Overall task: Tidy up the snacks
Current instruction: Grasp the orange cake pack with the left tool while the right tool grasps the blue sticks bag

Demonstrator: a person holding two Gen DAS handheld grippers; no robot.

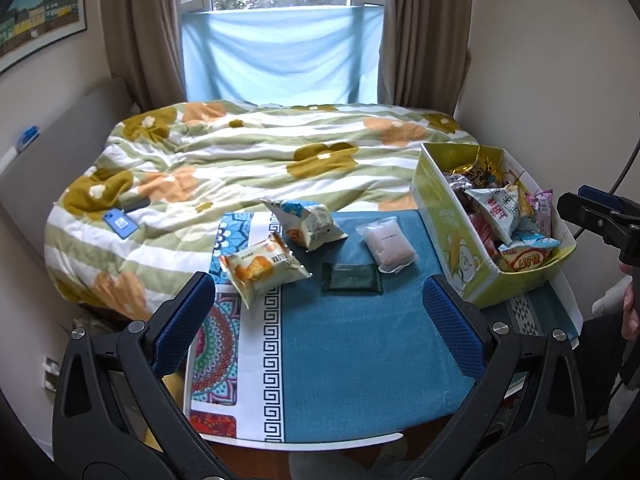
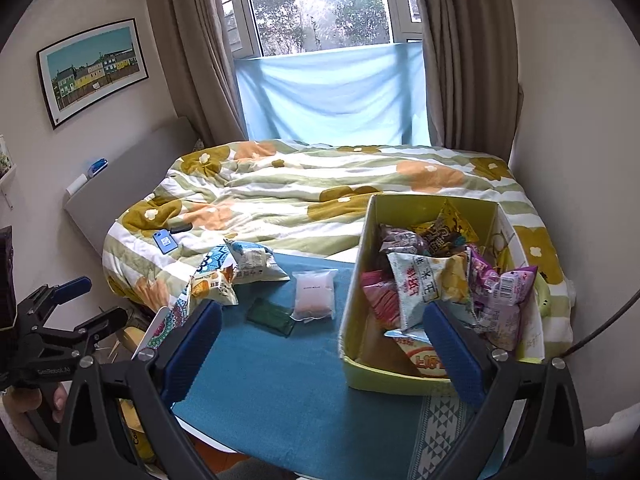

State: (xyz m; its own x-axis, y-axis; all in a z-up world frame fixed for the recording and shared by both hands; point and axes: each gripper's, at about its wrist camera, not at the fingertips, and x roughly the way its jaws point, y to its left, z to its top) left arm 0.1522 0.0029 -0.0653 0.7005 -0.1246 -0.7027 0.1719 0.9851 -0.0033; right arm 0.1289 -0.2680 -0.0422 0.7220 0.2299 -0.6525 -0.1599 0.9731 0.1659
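A yellow-green cardboard box (image 1: 448,236) (image 2: 356,320) full of snack bags stands on the right of a small table with a blue cloth (image 1: 352,352) (image 2: 272,380). On the cloth lie four loose snacks: an orange cracker bag (image 1: 260,266) (image 2: 212,286), a blue-white bag (image 1: 310,220) (image 2: 252,262), a dark green flat packet (image 1: 352,277) (image 2: 270,316) and a clear pinkish pouch (image 1: 388,242) (image 2: 314,290). My left gripper (image 1: 320,320) is open and empty, near side of the snacks. My right gripper (image 2: 324,348) is open and empty, by the box's near left corner.
A bed with a flowered quilt (image 1: 248,160) (image 2: 300,196) lies right behind the table, with a blue phone (image 1: 118,222) (image 2: 165,242) on it. Walls close in left and right. The right gripper shows at the left wrist view's right edge (image 1: 600,216).
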